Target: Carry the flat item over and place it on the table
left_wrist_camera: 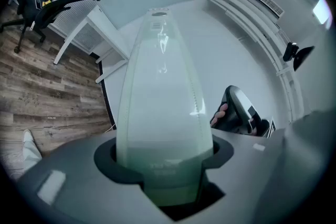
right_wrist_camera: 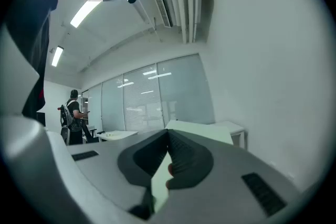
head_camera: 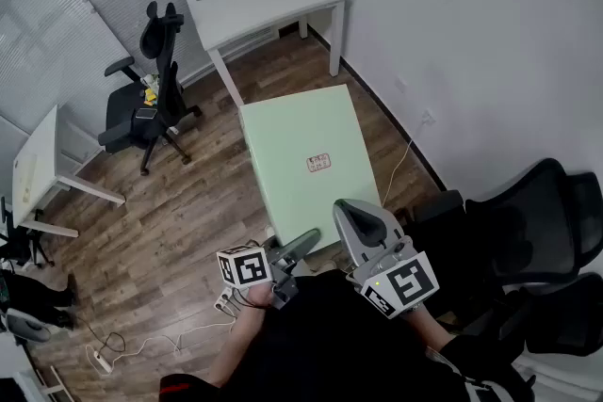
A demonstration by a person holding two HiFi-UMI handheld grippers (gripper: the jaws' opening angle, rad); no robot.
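My left gripper (head_camera: 300,247) and right gripper (head_camera: 352,217) both clamp the near edge of the pale green board (head_camera: 303,151), its long axis running level toward the white table (head_camera: 266,0).

The flat board (head_camera: 306,155) is seen at centre, with the table (head_camera: 264,0) beyond it at twelve o'clock. An office chair (head_camera: 151,99) is placed at ten o'clock, a desk (head_camera: 38,160) at nine, further chairs (head_camera: 537,221) at four, a power strip (head_camera: 99,360) at seven.
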